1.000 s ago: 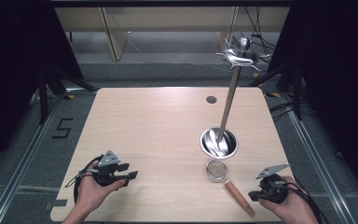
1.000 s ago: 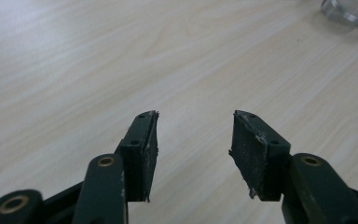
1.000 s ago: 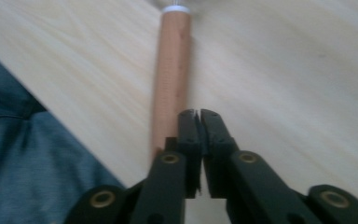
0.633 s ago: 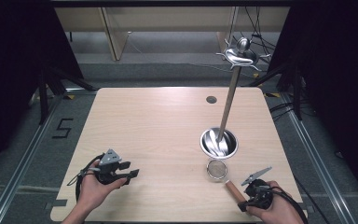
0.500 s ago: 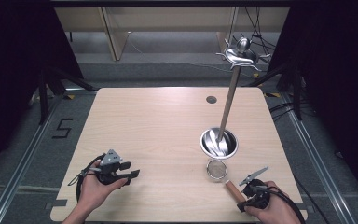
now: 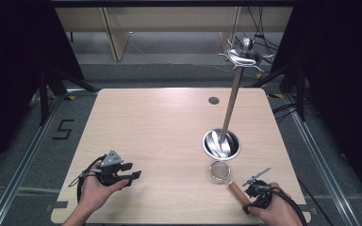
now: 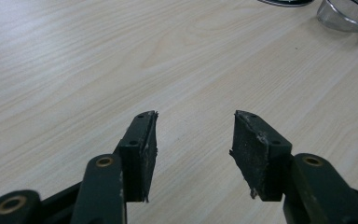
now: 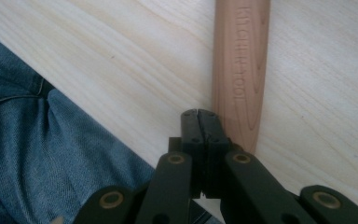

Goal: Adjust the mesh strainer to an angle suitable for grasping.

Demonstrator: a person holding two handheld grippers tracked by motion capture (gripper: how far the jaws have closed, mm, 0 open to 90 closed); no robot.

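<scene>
Evidently the right gripper (image 8: 200, 114) had its jaws pressed fully together with nothing between them, their tips resting just beside the lower end of the strainer's wooden handle (image 8: 240, 70), which lay flat on the table (image 8: 121, 51) near its front edge. So the grasp had not yet been made: the jaws would first have to open and straddle the handle before the strainer could be lifted. The left gripper (image 7: 193, 140) stood with its jaws wide apart and empty, pointed across bare wood toward the strainer's mesh bowl (image 7: 347, 14).

From above, the strainer (image 6: 220, 171) lay near the right front corner, its mesh bowl just in front of the steel bowl (image 6: 221, 143), from which a tall metal stand (image 6: 235, 89) rose. By my judgement the strainer was meant to be picked up; nothing of that was done.

Against the earliest high view, the right hand (image 6: 271, 209) had come inward and down toward the handle's end, where before it sat farther right, clear of it. The left hand (image 6: 99, 186) kept its place, and the strainer, bowl and stand lay as before.
</scene>
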